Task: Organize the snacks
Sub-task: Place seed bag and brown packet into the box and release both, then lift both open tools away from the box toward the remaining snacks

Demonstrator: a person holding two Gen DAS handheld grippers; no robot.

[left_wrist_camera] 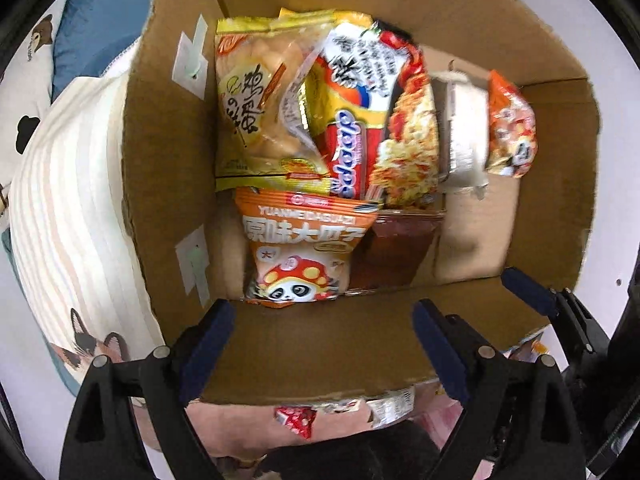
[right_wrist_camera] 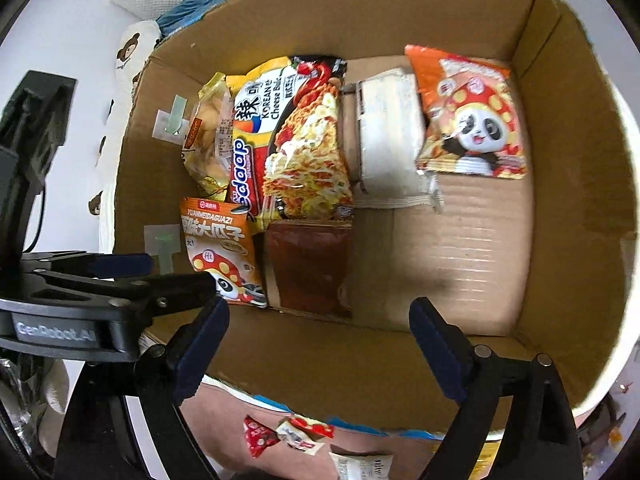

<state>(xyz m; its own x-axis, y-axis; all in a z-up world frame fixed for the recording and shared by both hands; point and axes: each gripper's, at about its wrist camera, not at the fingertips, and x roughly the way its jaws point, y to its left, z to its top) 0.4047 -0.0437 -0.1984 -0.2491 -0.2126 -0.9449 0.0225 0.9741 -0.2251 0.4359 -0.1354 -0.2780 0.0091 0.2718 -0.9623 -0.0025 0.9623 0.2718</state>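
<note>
- Now both grippers point steeply down into a cardboard box (right_wrist_camera: 568, 184).
- Left gripper (left_wrist_camera: 320, 340): jaws spread wide, nothing between them, above the box's near wall.
- Right gripper (right_wrist_camera: 318, 338): jaws likewise apart and empty.
- Snacks lie on the box floor: a noodle packet (right_wrist_camera: 304, 148) beside a yellow bag (left_wrist_camera: 256, 104), an orange panda packet (right_wrist_camera: 222, 248) in front, a dark red pouch (right_wrist_camera: 310, 264) next to it.
- A white packet (right_wrist_camera: 390, 136) and a second panda packet (right_wrist_camera: 474, 120) lie further right.
</note>
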